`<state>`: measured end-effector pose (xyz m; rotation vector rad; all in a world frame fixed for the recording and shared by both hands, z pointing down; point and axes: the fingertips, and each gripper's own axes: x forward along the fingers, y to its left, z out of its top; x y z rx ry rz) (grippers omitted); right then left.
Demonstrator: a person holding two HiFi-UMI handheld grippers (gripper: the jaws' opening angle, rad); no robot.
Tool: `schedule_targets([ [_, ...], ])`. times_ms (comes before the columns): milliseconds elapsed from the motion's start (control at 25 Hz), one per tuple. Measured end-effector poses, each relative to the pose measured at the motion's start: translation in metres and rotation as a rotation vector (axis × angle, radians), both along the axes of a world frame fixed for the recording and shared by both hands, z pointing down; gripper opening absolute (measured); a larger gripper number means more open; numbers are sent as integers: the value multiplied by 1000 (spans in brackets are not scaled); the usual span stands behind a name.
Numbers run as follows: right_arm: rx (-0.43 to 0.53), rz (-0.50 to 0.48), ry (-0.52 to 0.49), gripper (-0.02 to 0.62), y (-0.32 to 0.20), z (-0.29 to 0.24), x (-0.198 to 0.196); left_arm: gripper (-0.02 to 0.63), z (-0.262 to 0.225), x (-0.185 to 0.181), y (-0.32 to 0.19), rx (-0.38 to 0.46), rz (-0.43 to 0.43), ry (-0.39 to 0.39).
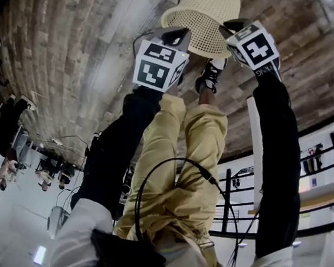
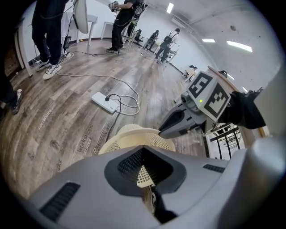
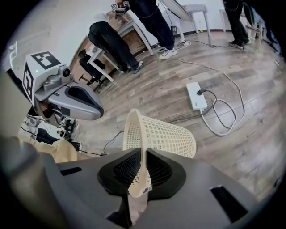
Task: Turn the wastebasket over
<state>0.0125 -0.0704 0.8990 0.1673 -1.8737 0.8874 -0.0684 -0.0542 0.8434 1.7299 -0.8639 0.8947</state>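
The cream mesh wastebasket hangs tilted on its side over the wood floor, held between both grippers. In the right gripper view its round rim faces me and its base points away. My right gripper is shut on the rim, which runs straight down between the pads. My left gripper is on the opposite side of the basket, with a strip of mesh pinched between its jaws. In the head view the left gripper and right gripper flank the basket's mouth.
A white power strip with looping cables lies on the floor beyond the basket. My own shoe stands just below the basket. Other people stand farther back. A desk with a black chair and a black railing edge the room.
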Motion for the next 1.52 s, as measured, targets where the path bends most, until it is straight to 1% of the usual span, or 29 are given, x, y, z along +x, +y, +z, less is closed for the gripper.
schedule_targets([
  [80,13,46,3,51,-11,4,8,2,3,2,-2,2,7,0],
  [160,72,73,30,49,-26,5,17,2,7,1,-1,-1,-5,-2],
  [200,113,73,59,49,-32,8,23,2,9,-1,1,-6,-15,-5],
  [280,208,43,148,49,-44,15,39,2,11,-2,5,-19,-30,-7],
  [400,329,-42,295,49,-62,28,72,2,12,2,7,-22,-19,-5],
  [480,372,-67,352,49,-72,34,86,2,13,4,5,-18,-6,-4],
  [520,378,-69,367,49,-74,36,91,2,14,4,4,-17,-4,-5],
  [600,361,-49,368,49,-73,41,96,2,15,4,3,-18,-8,-8],
  [760,298,61,345,51,-62,54,97,2,18,9,7,-26,0,-9],
  [840,294,119,361,51,-60,61,103,2,18,15,10,-28,20,-4],
  [960,313,183,385,59,-62,64,112,2,17,21,15,-25,51,-4],
  [1000,322,199,384,78,-63,64,113,2,16,22,16,-25,55,-6],
  [1040,327,211,378,117,-64,64,113,2,16,22,17,-26,55,-8],
  [1080,329,221,368,156,-64,63,113,2,16,22,18,-27,53,-9],
  [1120,331,225,358,173,-64,62,114,2,17,22,19,-27,50,-12],
  [1320,384,225,328,190,-66,44,116,2,11,28,20,-14,51,-15],
  [1520,421,246,295,192,-55,9,105,2,-10,42,22,8,76,-2],
])
